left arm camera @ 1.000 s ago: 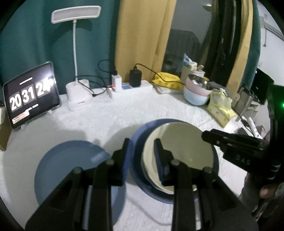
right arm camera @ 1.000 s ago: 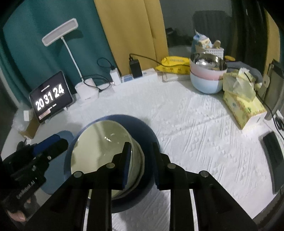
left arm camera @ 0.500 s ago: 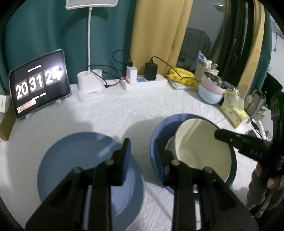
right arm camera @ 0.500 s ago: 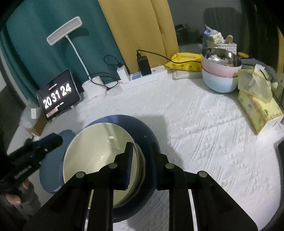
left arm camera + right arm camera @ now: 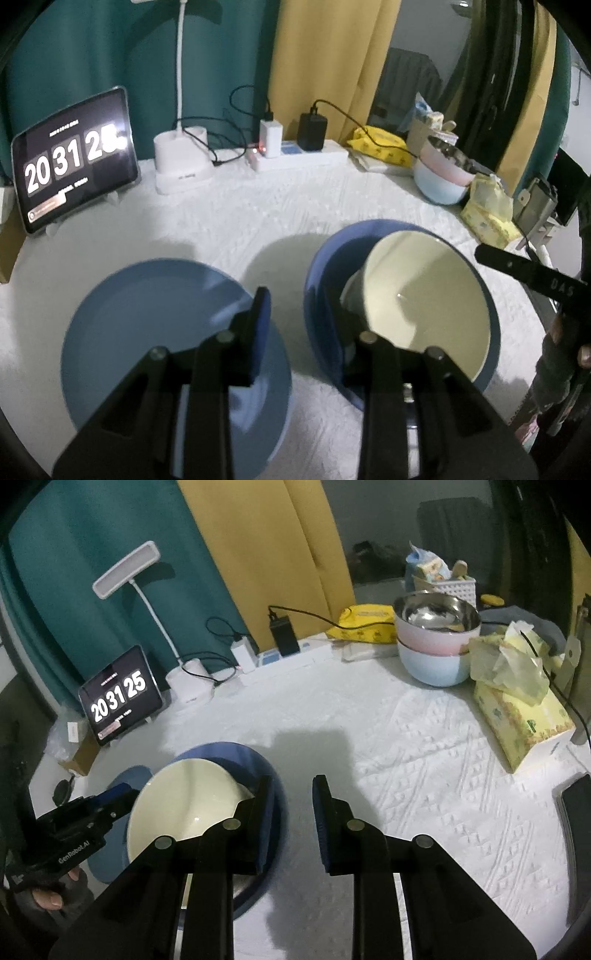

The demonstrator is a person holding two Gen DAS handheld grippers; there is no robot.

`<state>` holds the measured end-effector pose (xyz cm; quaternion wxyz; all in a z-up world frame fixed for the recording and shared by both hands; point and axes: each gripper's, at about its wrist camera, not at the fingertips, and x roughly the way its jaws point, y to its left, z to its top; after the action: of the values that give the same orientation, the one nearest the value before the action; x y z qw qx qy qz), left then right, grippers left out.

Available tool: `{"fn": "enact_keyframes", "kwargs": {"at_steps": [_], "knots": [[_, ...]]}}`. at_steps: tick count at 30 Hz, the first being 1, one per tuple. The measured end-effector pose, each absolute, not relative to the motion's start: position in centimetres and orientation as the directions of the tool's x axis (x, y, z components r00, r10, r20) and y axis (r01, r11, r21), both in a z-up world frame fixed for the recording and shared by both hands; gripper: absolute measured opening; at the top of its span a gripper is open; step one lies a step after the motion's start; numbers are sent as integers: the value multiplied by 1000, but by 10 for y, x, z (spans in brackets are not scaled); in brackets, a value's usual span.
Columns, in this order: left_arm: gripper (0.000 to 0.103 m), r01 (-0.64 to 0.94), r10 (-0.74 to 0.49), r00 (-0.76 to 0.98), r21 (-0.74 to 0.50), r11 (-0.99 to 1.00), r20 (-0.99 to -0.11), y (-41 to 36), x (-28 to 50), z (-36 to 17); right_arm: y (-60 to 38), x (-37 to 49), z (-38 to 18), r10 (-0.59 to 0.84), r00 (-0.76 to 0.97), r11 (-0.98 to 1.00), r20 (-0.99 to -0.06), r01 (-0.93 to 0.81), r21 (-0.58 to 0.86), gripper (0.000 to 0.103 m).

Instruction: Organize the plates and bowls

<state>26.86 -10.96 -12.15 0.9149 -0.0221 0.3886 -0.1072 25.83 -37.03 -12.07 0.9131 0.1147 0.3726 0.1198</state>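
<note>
My left gripper (image 5: 299, 317) is released and its jaws are opening. The near left rim of the dark blue bowl (image 5: 317, 288) stands in the gap. One finger hangs outside the bowl and the other inside, and I can see white cloth between the outer pad and the rim, so nothing is clamped. My right gripper (image 5: 291, 805) is also released, with its jaws opening. Its left finger sits at the bowl's right rim, its right finger is over bare tabletop (image 5: 406, 775), and neither pad presses on anything. The dark blue bowl stands on the white textured cloth toward the near side of the tabletop. The cream bowl (image 5: 424, 295) is nested inside it, tilted, with its mouth leaning toward my right gripper's side. Just beside the dark blue bowl on the left lies the flat blue plate (image 5: 147, 325). The two are close but not touching as far as I can tell, and my left gripper's outer finger overhangs the plate's edge. Along the back of the tabletop stand a tablet showing a clock (image 5: 74, 158), a white lamp base (image 5: 183, 155) and a power strip (image 5: 303, 158). Well apart at the far right is a stack of pale blue, pink and steel bowls (image 5: 436, 646), next to a yellow tissue box (image 5: 517, 720).
</note>
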Motion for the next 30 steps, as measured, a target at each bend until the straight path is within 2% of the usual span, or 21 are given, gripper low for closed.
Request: {"fn": "enact_keyframes", "kwargs": {"at_steps": [7, 15, 17, 18, 22, 28, 30], "knots": [[32, 179, -214, 655, -126, 976, -724, -110, 270, -131, -361, 262, -137, 344, 645, 936, -682, -184, 299, 23], [32, 198, -224, 655, -122, 973, -721, -113, 270, -137, -351, 264, -147, 318, 648, 947, -692, -192, 256, 24], [29, 207, -235, 658, -129, 970, -715, -113, 269, -138, -351, 262, -148, 278, 660, 959, -698, -149, 242, 30], [29, 210, -235, 662, -126, 970, -712, -114, 268, -138, -352, 262, -148, 264, 667, 962, -697, -125, 244, 36], [17, 229, -242, 679, -112, 967, -694, -121, 265, -137, -362, 264, -155, 311, 661, 937, -683, -95, 335, 39], [14, 225, -254, 690, -132, 965, -678, -121, 264, -137, -362, 263, -156, 331, 668, 927, -667, -99, 361, 38], [13, 222, -261, 694, -146, 964, -671, -120, 263, -138, -360, 262, -155, 332, 671, 927, -664, -101, 361, 32]]}}
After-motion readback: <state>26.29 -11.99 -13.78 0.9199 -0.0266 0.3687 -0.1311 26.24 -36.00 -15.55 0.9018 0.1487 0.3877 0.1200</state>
